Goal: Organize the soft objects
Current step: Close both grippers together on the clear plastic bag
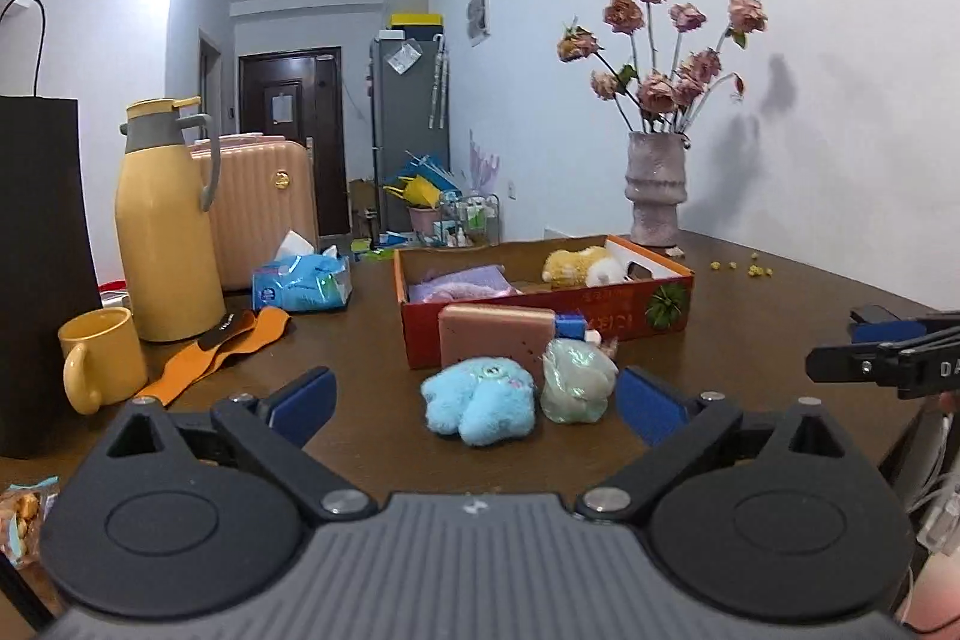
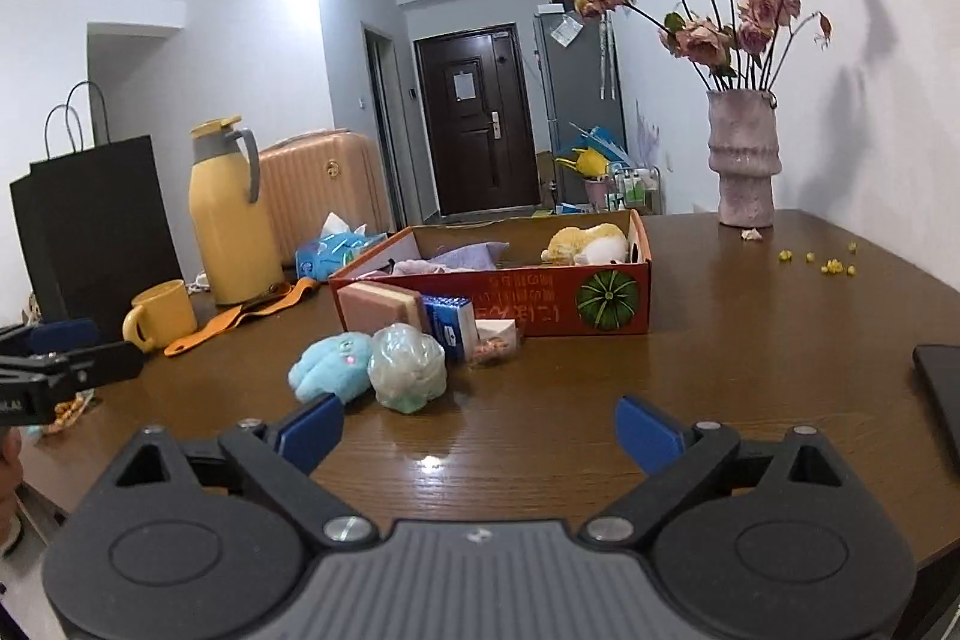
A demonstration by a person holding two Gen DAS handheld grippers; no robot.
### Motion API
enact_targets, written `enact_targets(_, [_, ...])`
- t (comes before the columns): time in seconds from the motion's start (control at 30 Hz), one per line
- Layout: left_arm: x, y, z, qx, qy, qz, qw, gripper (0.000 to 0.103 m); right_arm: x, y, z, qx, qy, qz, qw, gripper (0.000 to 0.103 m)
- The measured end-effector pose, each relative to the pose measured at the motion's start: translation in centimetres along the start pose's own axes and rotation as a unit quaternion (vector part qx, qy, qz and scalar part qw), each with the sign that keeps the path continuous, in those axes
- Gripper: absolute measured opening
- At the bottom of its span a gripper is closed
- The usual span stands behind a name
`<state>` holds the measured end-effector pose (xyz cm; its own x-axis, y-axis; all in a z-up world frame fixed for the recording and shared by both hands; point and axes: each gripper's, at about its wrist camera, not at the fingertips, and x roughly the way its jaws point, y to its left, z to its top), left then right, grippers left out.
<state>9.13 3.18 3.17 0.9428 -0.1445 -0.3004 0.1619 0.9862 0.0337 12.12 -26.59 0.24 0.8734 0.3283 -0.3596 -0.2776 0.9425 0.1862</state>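
A blue plush toy [image 1: 478,399] lies on the brown table just past my open, empty left gripper [image 1: 477,403]. A pale green soft ball in plastic wrap [image 1: 577,379] lies right of it, touching it. Behind them a red cardboard box [image 1: 606,313] holds a purple cloth [image 1: 459,281] and a yellow-and-white plush [image 1: 585,267]. My right gripper [image 2: 480,433] is open and empty; the blue plush [image 2: 332,364] and the wrapped ball [image 2: 407,367] lie ahead to its left, before the box [image 2: 558,307].
A pink sponge block [image 1: 495,337] and a blue carton [image 2: 450,325] lean on the box front. A yellow thermos [image 1: 165,226], yellow mug [image 1: 99,364], orange strap [image 1: 222,352], tissue pack [image 1: 303,283] and black bag [image 1: 42,274] stand left. A vase of dried roses [image 1: 654,187] stands back right.
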Motion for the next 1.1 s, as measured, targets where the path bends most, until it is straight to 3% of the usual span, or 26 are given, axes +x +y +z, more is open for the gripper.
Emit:
enact_targets(0.1, [1.5,0.5,-0.1,-0.018,0.016,-0.005,0.9997,0.102,0.4,0.2,0.1,0.006,-0.007,0.010,1.000,0.096])
enact_targets(0.37, [7.5,1.9,-0.9,-0.054,0.075,0.007,0.9957,0.100,6.3,1.3,1.1,0.003,0.031,0.039,0.999,0.087])
enact_targets(0.47, [9.2,2.0,-0.4,-0.060,0.078,-0.008,0.9951,0.094,9.1,1.8,2.0,0.003,0.038,0.048,0.998,0.083])
enact_targets(0.53, [10.4,1.6,-0.2,-0.055,0.082,-0.024,0.9948,0.080,10.9,1.9,2.6,0.003,0.041,0.051,0.998,0.076])
enact_targets(0.73, [14.3,-0.4,0.0,-0.053,0.096,-0.088,0.9900,0.058,15.0,0.6,3.3,0.030,0.062,0.064,0.996,0.067])
enact_targets(0.8, [15.9,-0.8,0.1,-0.059,0.102,-0.105,0.9875,0.049,16.2,-0.1,3.1,0.055,0.072,0.080,0.993,0.057])
enact_targets(1.03, [20.3,-0.9,-0.3,-0.113,0.143,-0.144,0.9727,0.013,21.1,-4.0,1.9,0.187,0.115,0.134,0.966,0.044])
enact_targets(1.1, [20.6,-0.8,-0.5,-0.123,0.149,-0.145,0.9703,0.007,22.0,-4.4,1.6,0.208,0.122,0.154,0.958,0.023])
